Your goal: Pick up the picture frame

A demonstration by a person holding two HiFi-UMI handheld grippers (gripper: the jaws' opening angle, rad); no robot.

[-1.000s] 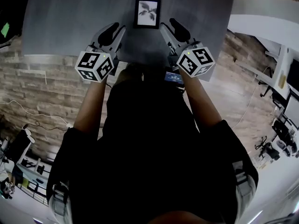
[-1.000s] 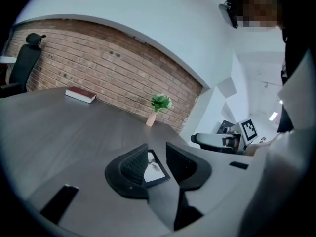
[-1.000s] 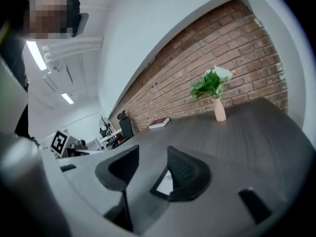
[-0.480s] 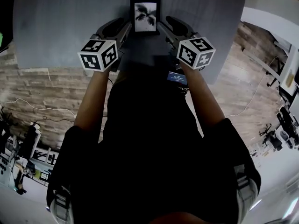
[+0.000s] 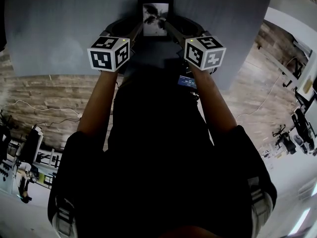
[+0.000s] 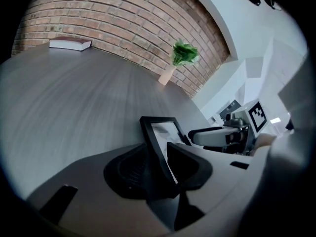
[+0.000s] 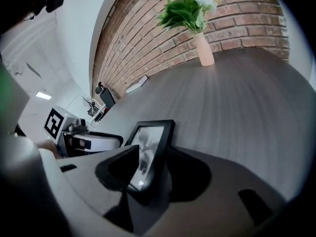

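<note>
While left claw [image 6: 160,168] and right claw [image 7: 150,174] each clamp one side edge, the picture frame [image 5: 155,17] seems light, stiff, breakable.

The grey tabletop [image 6: 74,93] shows a fine wood grain, matt, with hardly any sheen. The picture frame [image 5: 155,18] has smooth black moulding and a glossy pane catching light. The fingers [image 6: 131,169] look like matt black plastic, one pad faintly ribbed. Behind, the brick wall [image 6: 123,19] is rough and the pale vase [image 7: 204,51] is smooth and matt.
</note>
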